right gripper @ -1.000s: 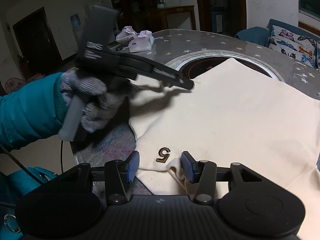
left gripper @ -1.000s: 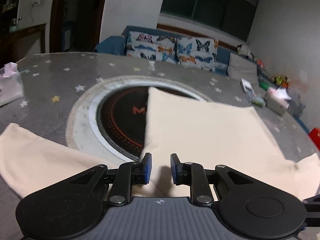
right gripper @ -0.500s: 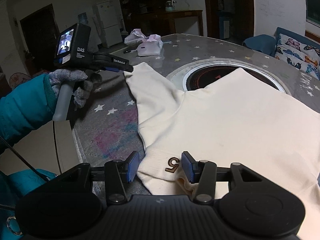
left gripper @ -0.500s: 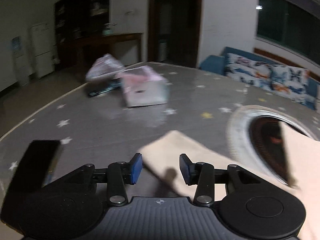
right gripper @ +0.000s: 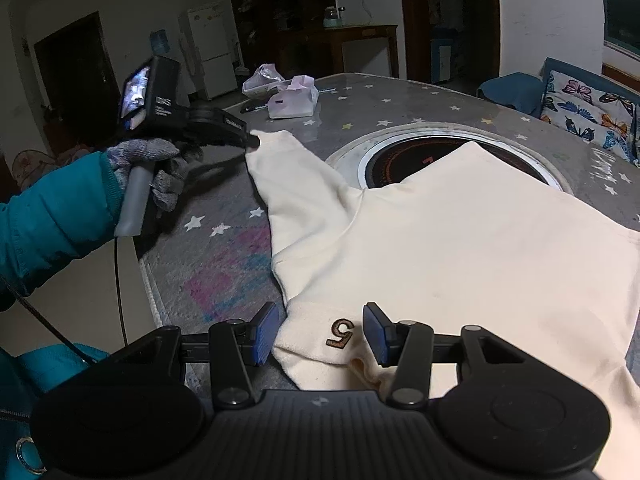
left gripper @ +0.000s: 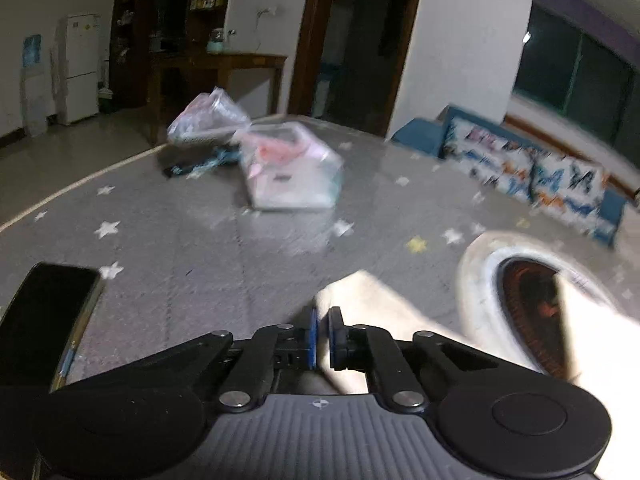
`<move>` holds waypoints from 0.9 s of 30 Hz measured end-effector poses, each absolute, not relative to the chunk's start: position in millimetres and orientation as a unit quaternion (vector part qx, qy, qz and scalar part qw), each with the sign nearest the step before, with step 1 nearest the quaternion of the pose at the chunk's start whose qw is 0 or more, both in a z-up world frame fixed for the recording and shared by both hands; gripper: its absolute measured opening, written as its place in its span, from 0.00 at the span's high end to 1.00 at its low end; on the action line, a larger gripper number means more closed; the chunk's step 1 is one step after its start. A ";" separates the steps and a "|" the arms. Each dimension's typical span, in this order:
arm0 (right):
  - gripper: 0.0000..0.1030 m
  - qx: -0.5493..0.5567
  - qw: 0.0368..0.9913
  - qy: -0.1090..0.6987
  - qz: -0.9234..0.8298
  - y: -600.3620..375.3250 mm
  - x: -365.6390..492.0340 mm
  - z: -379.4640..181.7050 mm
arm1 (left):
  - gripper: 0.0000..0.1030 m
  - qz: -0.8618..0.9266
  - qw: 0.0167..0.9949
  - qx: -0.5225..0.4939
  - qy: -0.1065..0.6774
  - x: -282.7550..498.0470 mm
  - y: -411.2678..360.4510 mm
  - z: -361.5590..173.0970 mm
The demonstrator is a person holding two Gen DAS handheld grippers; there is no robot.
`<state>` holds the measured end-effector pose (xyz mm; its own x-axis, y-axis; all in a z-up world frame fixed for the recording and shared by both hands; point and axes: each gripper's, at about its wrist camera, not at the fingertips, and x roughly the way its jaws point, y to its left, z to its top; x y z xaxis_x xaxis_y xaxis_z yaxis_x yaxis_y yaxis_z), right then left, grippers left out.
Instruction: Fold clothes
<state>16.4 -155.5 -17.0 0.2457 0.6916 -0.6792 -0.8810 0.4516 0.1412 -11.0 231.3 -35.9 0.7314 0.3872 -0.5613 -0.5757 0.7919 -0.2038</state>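
The cream sweatshirt (right gripper: pixel 460 240) was spread flat on the star-patterned table (right gripper: pixel 208 276), partly over the inset cooktop (right gripper: pixel 412 164). Within the preceding half second, the left gripper (left gripper: pixel 321 334), previously spread, had been pinched onto the sleeve cuff (left gripper: pixel 352 292); the sleeve fold could therefore begin. The right gripper (right gripper: pixel 320 332) remained spread over the collar.

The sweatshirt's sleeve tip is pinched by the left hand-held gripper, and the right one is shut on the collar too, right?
Not quite. The left hand-held gripper does pinch the sleeve tip of the cream sweatshirt, but the right wrist view shows the right hand-held gripper open, its jaws apart either side of the "5" patch.
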 end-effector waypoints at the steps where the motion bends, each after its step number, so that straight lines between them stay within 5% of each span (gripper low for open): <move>1: 0.54 -0.134 0.779 0.348 0.505 -156.5 16.9 -16.6 | 0.95 0.248 0.918 -0.191 0.244 -12.6 226.3 -28.1; 14: 0.54 -0.078 0.822 0.341 0.450 -199.2 34.7 -10.1 | 0.95 -0.034 0.967 -0.178 0.180 -11.1 94.7 53.7; 27: 0.55 0.004 0.860 0.356 0.366 -258.8 55.4 -17.3 | 0.91 -0.176 0.935 -0.138 0.276 6.7 4.3 4.3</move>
<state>55.4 -258.8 -17.3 0.4791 0.6319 -0.6092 -0.6268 0.7322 0.2664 6.7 4.3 4.3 0.7859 -0.4047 -0.4675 0.2528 0.9003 -0.3544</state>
